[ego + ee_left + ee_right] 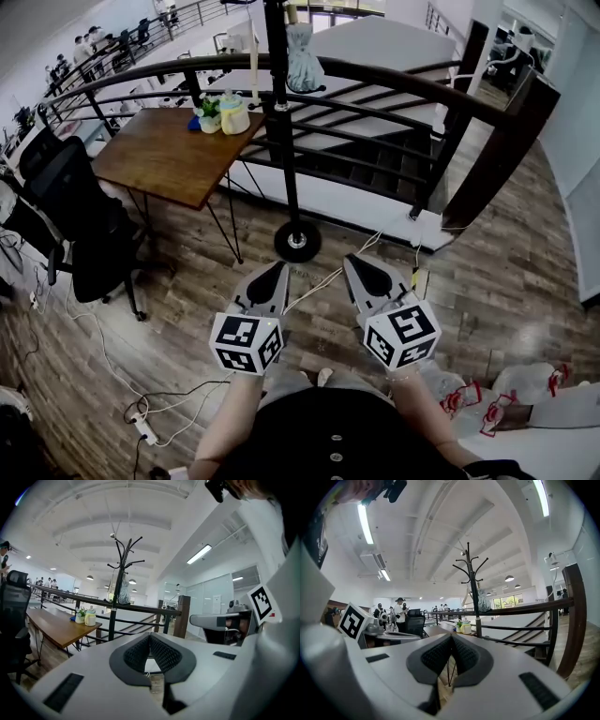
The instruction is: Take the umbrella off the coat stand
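Floorboards [525, 272] of dark wood run under everything here. The black coat stand [282, 141] rises from a round base in the middle, just in front of a curved black railing [394, 80] with stairs beyond it. The umbrella [305, 58], folded and pale grey, hangs high on the far right side of the stand's pole, above the top rail.

To the left of the stand is a wooden counter [155, 159]. A pale bottle [234, 114] and a small potted plant [209, 112] stand side by side at its far right corner. A black office chair [80, 202] sits at the near left of it.

Near the person, the left tongs [278, 269] and right tongs [352, 260] are held side by side, both aimed at the stand and well apart from it. Each pair is clenched, its dark pads meeting at the tips with nothing gripped. A white cable [323, 278] lies on the floor between them.
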{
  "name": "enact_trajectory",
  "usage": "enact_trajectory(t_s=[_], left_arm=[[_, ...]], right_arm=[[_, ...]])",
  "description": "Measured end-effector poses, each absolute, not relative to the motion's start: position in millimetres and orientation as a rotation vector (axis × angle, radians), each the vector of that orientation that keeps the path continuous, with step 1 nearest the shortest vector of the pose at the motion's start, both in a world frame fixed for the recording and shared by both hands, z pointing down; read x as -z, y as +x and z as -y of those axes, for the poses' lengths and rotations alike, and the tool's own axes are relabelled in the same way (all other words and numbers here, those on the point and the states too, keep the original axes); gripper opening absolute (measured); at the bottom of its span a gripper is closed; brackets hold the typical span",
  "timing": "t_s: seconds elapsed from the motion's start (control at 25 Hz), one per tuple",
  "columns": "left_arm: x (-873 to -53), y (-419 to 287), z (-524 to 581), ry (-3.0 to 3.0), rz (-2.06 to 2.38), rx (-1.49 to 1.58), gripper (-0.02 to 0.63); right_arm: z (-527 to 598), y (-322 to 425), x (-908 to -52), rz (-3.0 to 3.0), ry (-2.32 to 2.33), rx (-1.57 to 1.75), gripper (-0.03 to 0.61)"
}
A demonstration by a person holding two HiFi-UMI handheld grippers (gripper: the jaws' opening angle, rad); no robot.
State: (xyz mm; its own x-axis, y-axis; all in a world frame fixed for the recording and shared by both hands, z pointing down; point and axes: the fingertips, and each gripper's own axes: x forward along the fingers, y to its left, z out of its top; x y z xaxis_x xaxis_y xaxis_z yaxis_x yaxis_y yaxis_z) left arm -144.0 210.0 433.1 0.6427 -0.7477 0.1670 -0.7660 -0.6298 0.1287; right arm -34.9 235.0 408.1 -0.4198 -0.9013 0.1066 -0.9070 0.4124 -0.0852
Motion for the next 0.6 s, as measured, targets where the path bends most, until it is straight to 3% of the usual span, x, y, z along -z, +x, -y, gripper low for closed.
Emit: enact_trajectory(t_s=[0.6], left_arm=[[-446, -94, -184, 2.684, 1.188, -0.191, 0.016]], right_arm=[[-213, 14, -424, 2.543, 1.655, -0.194, 0.028]])
